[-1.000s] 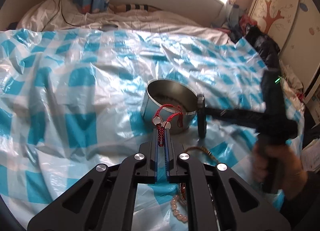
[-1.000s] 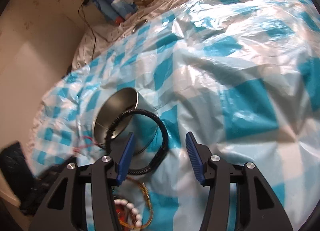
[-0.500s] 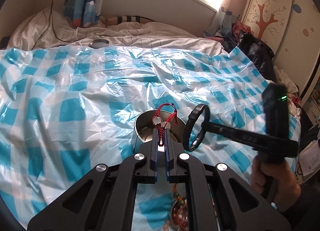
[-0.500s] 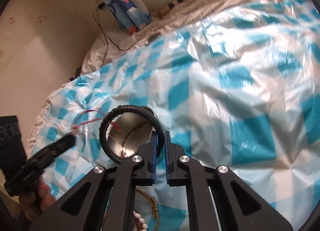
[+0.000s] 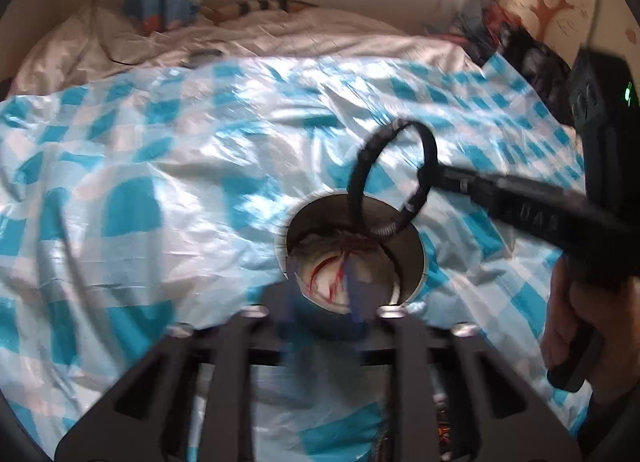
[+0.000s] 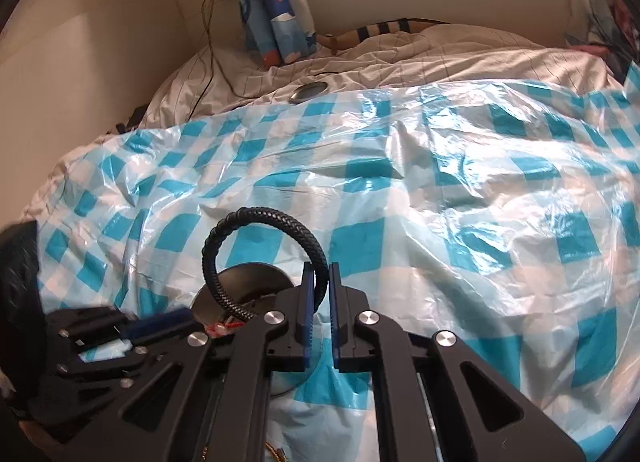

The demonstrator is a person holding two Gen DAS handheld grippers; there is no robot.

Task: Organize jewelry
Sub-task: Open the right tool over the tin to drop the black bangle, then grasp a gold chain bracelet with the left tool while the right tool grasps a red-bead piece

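A: Where is the black braided bracelet now?

B: Pinched in the right gripper, whose blue pads are nearly together on the cord, with most of the loop standing up and to the left of the fingers. From the left wrist view the same bracelet hangs over the far rim of the steel cup, its lower end dipping just inside the mouth.

A: And the cup's contents?

B: A red cord bracelet lies in the bottom. The left gripper is blurred, but its blue fingers look spread apart on either side of the near rim, and I see nothing between them.

A: So how should the drop go?

B: I'd bring the right gripper further over the middle of the opening, so the whole loop clears the rim before the pads part. The loop looks stiff; released off-centre, it could catch the edge and tip out onto the blue checked plastic sheet.

A: Anything else nearby?

B: A gold chain shows just below the right gripper, outside the cup.
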